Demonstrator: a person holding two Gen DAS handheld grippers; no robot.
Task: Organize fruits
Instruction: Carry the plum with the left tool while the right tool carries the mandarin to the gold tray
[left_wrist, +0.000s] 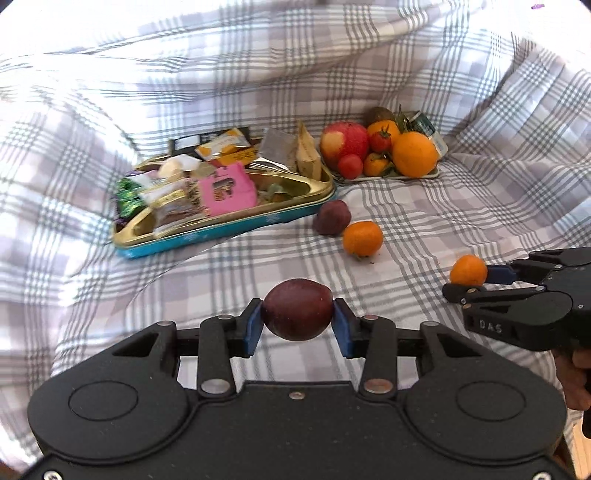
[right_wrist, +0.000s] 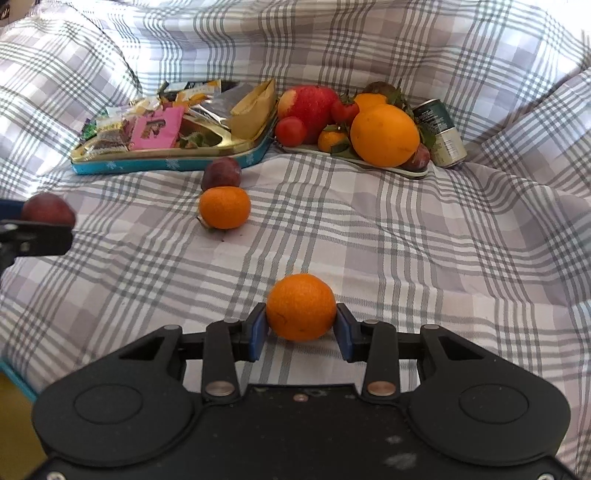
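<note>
My left gripper (left_wrist: 297, 320) is shut on a dark red plum (left_wrist: 297, 309), held above the plaid cloth; it also shows in the right wrist view (right_wrist: 47, 213). My right gripper (right_wrist: 301, 326) is shut on a small mandarin (right_wrist: 301, 312), also seen in the left wrist view (left_wrist: 468, 270). A second plum (left_wrist: 331, 218) and a loose mandarin (left_wrist: 362, 238) lie together on the cloth. A fruit plate (right_wrist: 413, 171) at the back holds a red apple (right_wrist: 312, 107), a big orange (right_wrist: 384, 134), tomatoes and small fruit.
A gold and blue tin tray (left_wrist: 229, 229) full of snack packets sits back left, touching the plate's side. A green drink can (right_wrist: 441, 136) lies right of the plate. The plaid cloth (right_wrist: 406, 240) rises in folds on all sides.
</note>
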